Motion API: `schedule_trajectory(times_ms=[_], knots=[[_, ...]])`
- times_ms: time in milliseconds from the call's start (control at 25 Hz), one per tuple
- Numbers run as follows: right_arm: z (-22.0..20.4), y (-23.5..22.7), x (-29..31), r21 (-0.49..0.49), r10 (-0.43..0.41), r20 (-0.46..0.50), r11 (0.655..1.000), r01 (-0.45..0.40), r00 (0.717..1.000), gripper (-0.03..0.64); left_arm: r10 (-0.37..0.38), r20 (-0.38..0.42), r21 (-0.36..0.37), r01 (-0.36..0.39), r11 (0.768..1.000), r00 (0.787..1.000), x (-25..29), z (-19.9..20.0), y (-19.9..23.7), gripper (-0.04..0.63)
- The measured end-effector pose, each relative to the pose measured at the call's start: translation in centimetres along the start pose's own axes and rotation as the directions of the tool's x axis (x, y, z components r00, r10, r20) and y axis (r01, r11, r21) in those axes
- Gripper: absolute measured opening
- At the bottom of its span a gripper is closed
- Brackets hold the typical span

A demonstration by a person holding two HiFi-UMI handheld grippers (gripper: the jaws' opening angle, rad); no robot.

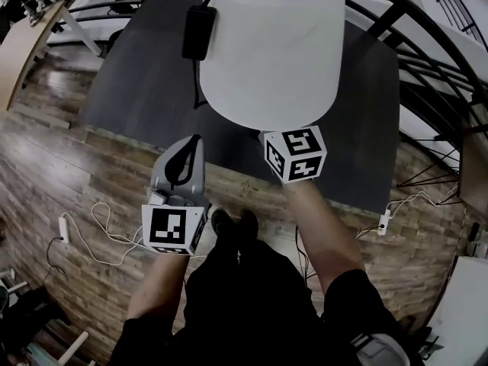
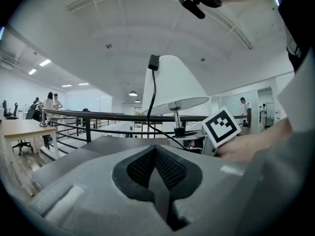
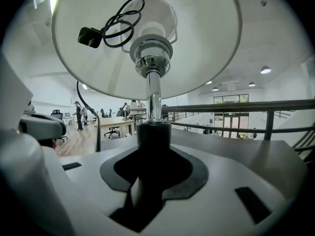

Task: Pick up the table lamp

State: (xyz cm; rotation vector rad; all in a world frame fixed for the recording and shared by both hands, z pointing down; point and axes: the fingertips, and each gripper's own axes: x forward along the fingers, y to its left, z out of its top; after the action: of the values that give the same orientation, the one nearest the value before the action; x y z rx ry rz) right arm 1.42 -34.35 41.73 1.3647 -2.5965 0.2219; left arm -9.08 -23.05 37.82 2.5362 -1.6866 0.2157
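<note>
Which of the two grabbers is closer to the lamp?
Right. The right gripper has its fingers closed on the lamp's stem, under the shade. The left gripper is apart from the lamp, off to its side, fingers shut and empty.

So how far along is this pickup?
Done: the right gripper is clamped on the table lamp's black stem collar. In hand: the lamp, held upright. Left: confirming lift-off; its base is hidden, so clearance from the table is unclear. The left gripper is shut, empty.

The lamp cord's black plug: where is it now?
In the head view the black plug sits at the left edge of the white lampshade, above the dark table.
</note>
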Motion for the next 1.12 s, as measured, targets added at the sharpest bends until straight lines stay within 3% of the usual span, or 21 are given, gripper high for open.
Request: schedule_trajectory(times_ms=[200, 480, 1120], knots=[[2.3, 0.9, -4.3, 0.000, -0.009, -0.029, 1.000, 0.009, 1.000, 0.135, -0.031, -0.021, -0.009, 0.031, 0.999, 0.999, -3.8, 1.9, -1.0, 0.005], [4.1, 2.3, -9.3, 0.049, -0.002, -0.041, 0.999, 0.004, 0.999, 0.135, -0.068, 0.026, 0.007, 0.068, 0.998, 0.997, -6.6, 6.0, -2.4, 0.005], [9.3, 5.1, -13.4, 0.123, 0.027, 0.012, 0.992, -0.028, 1.000, 0.135, -0.188, 0.079, 0.058, 0.184, 0.981, 0.979, -9.5, 10.6, -5.0, 0.005]])
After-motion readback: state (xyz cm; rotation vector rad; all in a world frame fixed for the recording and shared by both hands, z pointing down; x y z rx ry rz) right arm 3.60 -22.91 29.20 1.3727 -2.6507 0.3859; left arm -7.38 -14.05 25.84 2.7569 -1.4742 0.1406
